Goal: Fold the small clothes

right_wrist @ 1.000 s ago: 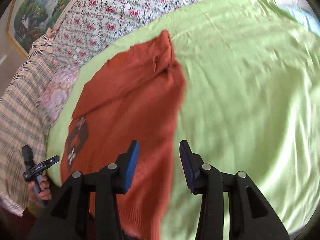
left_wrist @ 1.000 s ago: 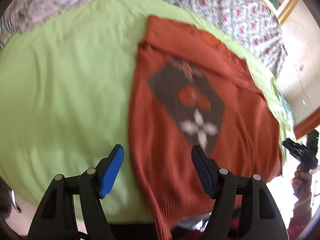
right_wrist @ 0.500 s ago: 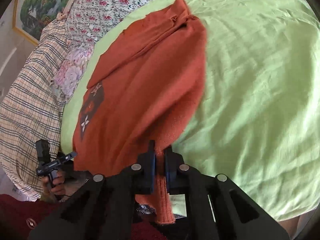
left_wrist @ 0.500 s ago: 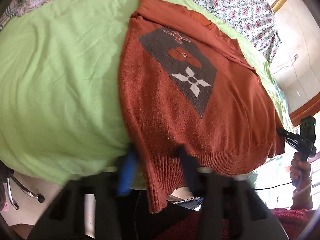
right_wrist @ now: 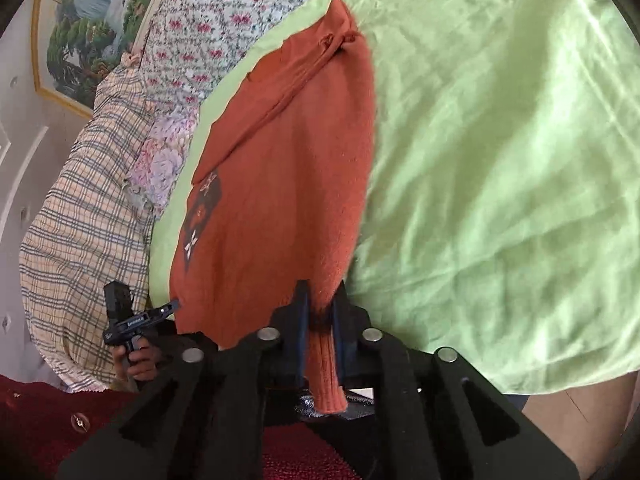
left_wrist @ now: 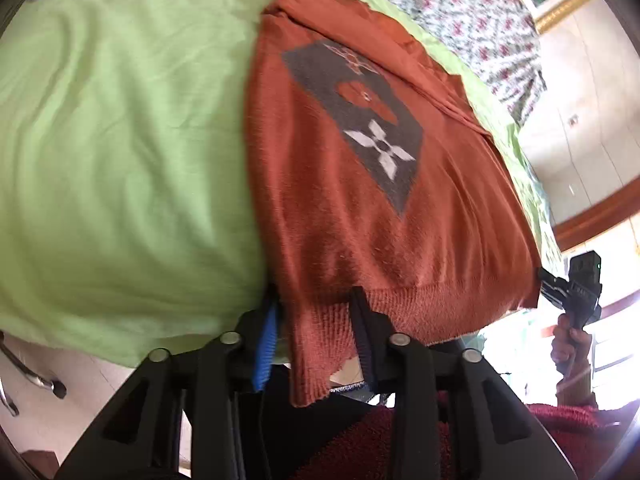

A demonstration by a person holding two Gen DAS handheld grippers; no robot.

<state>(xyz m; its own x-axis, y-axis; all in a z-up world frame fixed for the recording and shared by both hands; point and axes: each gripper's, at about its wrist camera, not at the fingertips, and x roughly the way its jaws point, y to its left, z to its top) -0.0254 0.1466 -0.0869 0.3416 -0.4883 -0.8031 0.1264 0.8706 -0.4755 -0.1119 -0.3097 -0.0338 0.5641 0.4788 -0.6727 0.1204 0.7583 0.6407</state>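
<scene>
Green sheet bears sweater, hem between both grippers' fingers.

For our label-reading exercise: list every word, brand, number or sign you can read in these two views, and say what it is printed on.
Nothing can be read.
Left gripper: a pale strip of lettering on its side in the right wrist view, too small and blurred to read.
Orange sweater: only a knitted flower motif on a grey diamond, no lettering.
Framed picture: a landscape, no text visible.
</scene>
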